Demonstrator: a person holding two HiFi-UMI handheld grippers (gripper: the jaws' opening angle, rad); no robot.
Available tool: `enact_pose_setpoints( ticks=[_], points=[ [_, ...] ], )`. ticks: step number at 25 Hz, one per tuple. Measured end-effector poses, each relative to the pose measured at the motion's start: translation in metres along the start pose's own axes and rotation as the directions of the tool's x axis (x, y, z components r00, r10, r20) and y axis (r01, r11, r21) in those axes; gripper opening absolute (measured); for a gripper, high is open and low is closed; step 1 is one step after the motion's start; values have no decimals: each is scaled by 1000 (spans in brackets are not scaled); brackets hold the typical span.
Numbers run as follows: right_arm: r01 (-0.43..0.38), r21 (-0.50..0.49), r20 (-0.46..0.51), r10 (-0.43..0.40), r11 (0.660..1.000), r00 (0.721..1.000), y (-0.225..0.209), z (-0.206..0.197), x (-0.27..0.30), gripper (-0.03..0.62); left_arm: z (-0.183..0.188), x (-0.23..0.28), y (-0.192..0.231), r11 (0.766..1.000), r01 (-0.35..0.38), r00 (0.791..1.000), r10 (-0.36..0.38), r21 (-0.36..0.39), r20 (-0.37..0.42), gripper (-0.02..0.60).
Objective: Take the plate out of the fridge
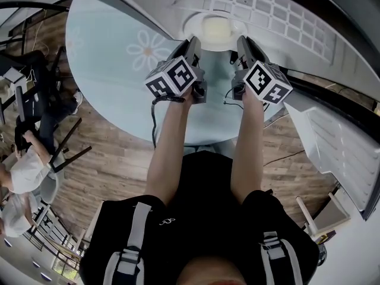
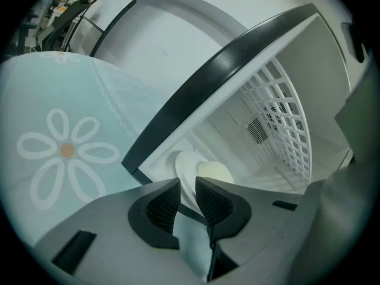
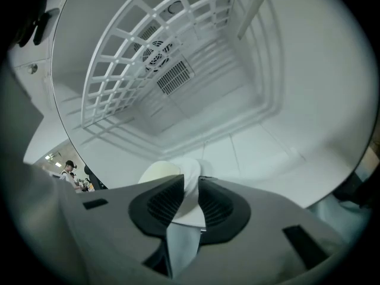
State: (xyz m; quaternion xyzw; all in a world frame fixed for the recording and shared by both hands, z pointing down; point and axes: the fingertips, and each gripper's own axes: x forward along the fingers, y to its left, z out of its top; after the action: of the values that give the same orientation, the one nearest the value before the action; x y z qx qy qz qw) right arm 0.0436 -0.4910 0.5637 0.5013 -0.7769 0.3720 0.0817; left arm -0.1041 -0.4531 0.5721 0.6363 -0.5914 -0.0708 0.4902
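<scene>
Fridge floor (image 3: 249, 153): gripper views alone show plate (image 2: 187, 171) rim between closing jaws.

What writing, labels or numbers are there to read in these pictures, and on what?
No readable words or numbers anywhere.
Left cube and right cube: black-and-white square patterns, no letters.
Logo on the black shorts: too small to read.
</scene>
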Motion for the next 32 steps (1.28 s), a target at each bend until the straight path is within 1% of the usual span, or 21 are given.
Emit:
enact_pose_setpoints(
  ticks=[2, 6, 10, 14, 23, 28, 32],
  points=[
    [-3, 18, -2, 3, 1000, 1000, 1, -2, -3, 77, 1, -4, -4, 1000, 8, 1000, -8, -13, 15, 80],
    [-10, 49, 6, 10, 999, 1000, 2, -3, -13, 75, -3, -10, -11, 1000, 11, 999, -12, 15, 38, 75],
    [-32, 79, 33, 30, 996, 999, 8, 2, -27, 67, -7, -25, -16, 1000, 12, 1000, -13, 26, 27, 78],
    [-37, 95, 52, 32, 995, 998, 12, 8, -43, 64, -8, -38, -31, 999, 36, 998, -37, 30, 56, 75],
    [-68, 103, 129, 55, 992, 990, 25, 35, -85, 60, 1, -71, -76, 992, 80, 990, -91, 102, 106, 67],
    [-76, 110, 155, 59, 991, 986, 23, 41, -112, 60, -6, -88, -98, 985, 109, 985, -125, 137, 118, 66],
    [-87, 113, 175, 66, 990, 982, 26, 40, -131, 58, -15, -99, -103, 982, 117, 984, -135, 148, 115, 67]
  ],
)
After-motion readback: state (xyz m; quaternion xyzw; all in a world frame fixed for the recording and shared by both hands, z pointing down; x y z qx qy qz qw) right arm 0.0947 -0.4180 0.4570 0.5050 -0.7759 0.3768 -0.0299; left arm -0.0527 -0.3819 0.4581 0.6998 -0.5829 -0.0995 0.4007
